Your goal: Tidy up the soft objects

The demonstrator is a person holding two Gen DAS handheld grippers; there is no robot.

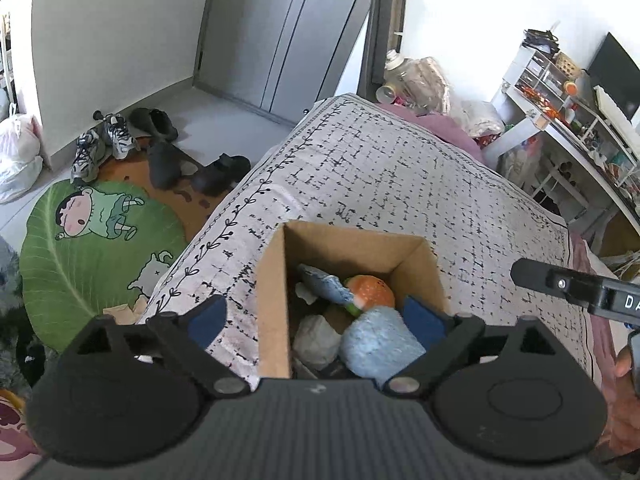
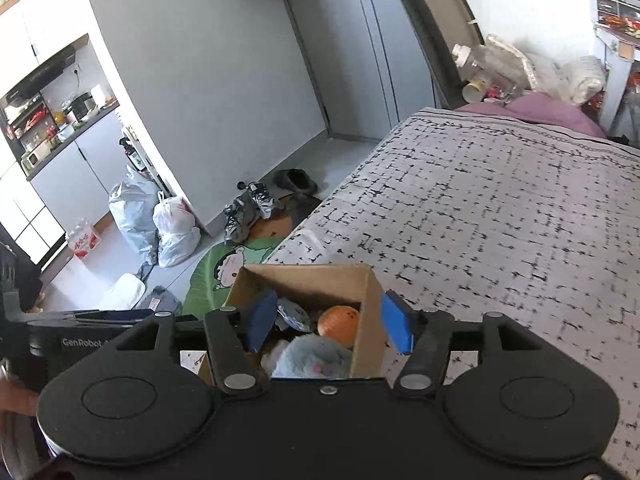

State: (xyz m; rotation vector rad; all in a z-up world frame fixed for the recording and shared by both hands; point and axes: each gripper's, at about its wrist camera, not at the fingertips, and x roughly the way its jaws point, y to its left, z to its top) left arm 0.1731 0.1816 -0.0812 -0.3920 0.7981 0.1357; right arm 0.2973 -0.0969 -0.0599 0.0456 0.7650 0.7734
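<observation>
An open cardboard box (image 1: 272, 300) stands on the bed near its left edge. It holds several soft toys: a light blue plush (image 1: 378, 344), an orange plush (image 1: 370, 290), a blue fish-like toy (image 1: 324, 286) and a grey one (image 1: 316, 342). My left gripper (image 1: 316, 322) is open and empty, its fingers straddling the box's left wall. My right gripper (image 2: 328, 326) is open and empty above the box (image 2: 368, 320), straddling its right wall; the blue plush (image 2: 312, 360) and orange plush (image 2: 340, 324) show between its fingers.
The bed has a grey cross-patterned cover (image 1: 380, 176) with a purple sheet at its head. On the floor to the left lie a green cartoon rug (image 1: 88, 248), shoes (image 1: 100, 148) and plastic bags (image 2: 160, 220). A cluttered shelf (image 1: 560, 120) stands to the right.
</observation>
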